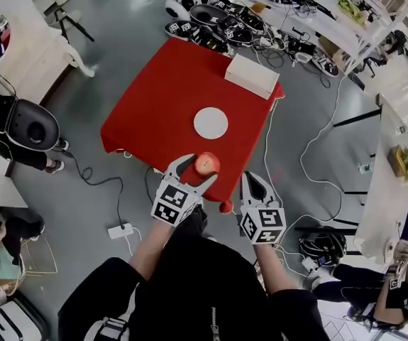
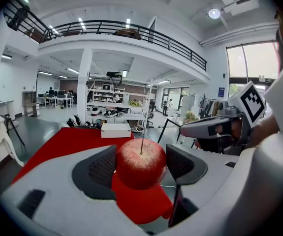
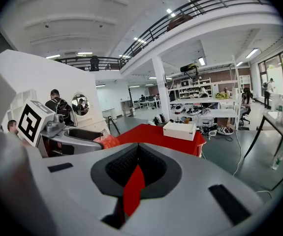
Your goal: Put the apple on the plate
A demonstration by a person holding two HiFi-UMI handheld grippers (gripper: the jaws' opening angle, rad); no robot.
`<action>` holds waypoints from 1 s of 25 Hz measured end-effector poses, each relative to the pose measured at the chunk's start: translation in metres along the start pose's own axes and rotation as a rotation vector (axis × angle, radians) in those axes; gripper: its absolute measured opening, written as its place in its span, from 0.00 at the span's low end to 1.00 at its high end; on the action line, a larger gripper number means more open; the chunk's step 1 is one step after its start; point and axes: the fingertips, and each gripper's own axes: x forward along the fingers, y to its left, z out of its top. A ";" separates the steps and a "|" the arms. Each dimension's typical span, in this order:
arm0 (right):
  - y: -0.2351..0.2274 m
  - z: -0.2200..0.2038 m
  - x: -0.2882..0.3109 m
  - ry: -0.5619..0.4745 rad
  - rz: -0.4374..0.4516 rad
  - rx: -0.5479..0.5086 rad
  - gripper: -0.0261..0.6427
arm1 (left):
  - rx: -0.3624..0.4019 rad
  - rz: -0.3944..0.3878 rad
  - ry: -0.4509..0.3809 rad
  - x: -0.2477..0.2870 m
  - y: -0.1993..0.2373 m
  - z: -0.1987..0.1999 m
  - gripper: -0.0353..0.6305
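The right gripper has its jaws pressed together on nothing. The left gripper has its jaws closed on the apple, pinched between the pads near their tips above the near edge of the red table. That shallow hold on round skin could slip if the gripper tilts or eases, dropping the apple off the edge before it reaches the plate well ahead of the jaws.

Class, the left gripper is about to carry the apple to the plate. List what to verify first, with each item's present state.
1. Apple sits between left gripper jaws, pads touching: ok.
2. White plate holds nothing: ok.
3. Red tablecloth from apple to plate is bare: ok.
4. Right gripper is shut, empty, beside the path: ok.
5. White box stands apart, beyond plate: ok.
6. Grip firmness: cannot tell.
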 end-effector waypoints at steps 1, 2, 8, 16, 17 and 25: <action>-0.001 0.005 0.010 0.001 -0.004 0.001 0.06 | 0.000 -0.003 0.002 0.005 0.010 0.004 0.53; -0.001 0.010 0.020 0.002 -0.007 0.001 0.06 | 0.001 -0.007 0.004 0.010 0.021 0.007 0.53; 0.000 0.028 0.073 0.015 -0.029 0.010 0.06 | 0.029 -0.031 0.010 0.037 0.078 0.024 0.53; -0.015 0.032 0.113 0.043 -0.046 0.025 0.06 | 0.051 -0.045 0.021 0.075 0.121 0.030 0.53; -0.017 0.032 0.116 0.046 -0.046 0.025 0.06 | 0.054 -0.046 0.027 0.079 0.123 0.029 0.53; -0.036 0.024 0.129 0.078 -0.033 0.035 0.06 | 0.055 -0.024 0.064 0.104 0.127 0.014 0.53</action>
